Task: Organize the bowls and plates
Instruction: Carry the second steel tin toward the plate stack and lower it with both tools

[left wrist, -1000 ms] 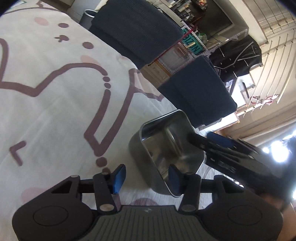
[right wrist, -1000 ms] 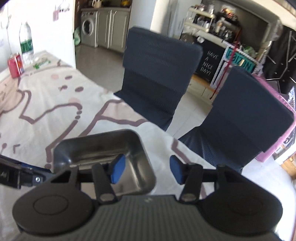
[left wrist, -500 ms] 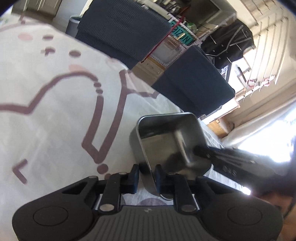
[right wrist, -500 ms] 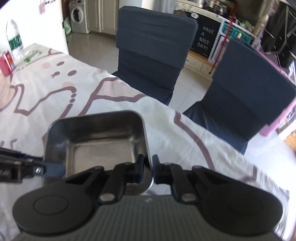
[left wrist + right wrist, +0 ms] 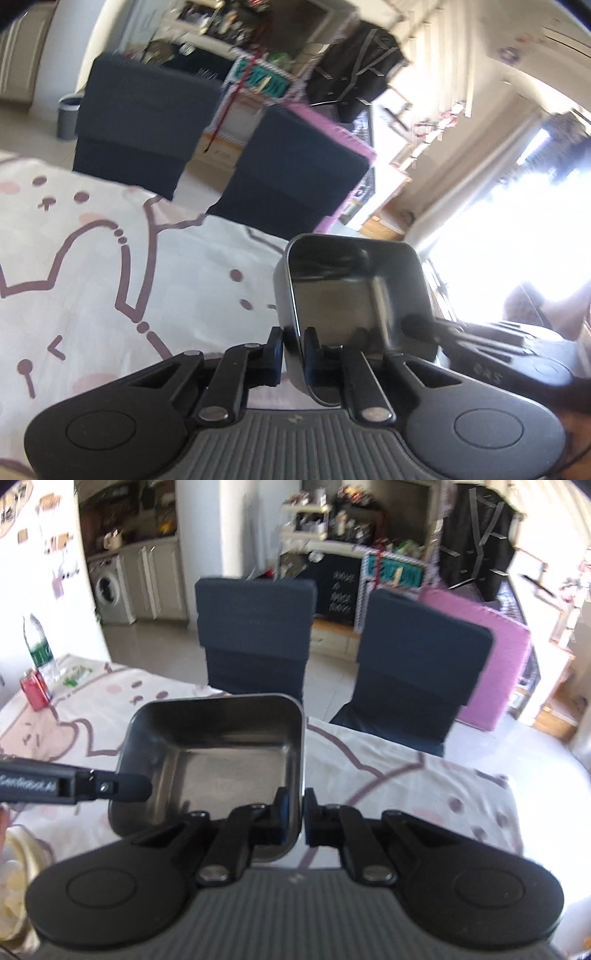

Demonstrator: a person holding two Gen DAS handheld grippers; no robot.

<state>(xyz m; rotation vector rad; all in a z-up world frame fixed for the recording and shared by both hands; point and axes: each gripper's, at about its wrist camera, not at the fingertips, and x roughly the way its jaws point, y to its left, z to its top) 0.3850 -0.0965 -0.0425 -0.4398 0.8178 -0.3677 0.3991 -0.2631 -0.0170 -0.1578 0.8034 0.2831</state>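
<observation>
Both grippers have closed since the earlier frames, where their fingers stood apart, and the steel bowl now appears lifted clear of the table (image 5: 406, 782), where before it seemed to rest on the cloth.

Table: covered by a white cloth with a pink line pattern. Two dark blue chairs (image 5: 255, 635) stand beyond its far edge. A water bottle (image 5: 38, 646) and a red can (image 5: 35, 692) stand at the far left corner, well apart from the work.

Steel bowl (image 5: 221, 768): square, empty, held between the two grippers, roughly level.

Left gripper (image 5: 293, 350): clenched on the near wall of the bowl, one finger inside and one outside.

Right gripper (image 5: 301, 819): clenched on the opposite wall, likewise one finger on each side of the rim.

Task progress: judged early. One bowl is in hand and not yet set down. A pale dish (image 5: 14, 878) shows at the lower left edge of the right wrist view, too blurred to identify. No destination stack is visible.
</observation>
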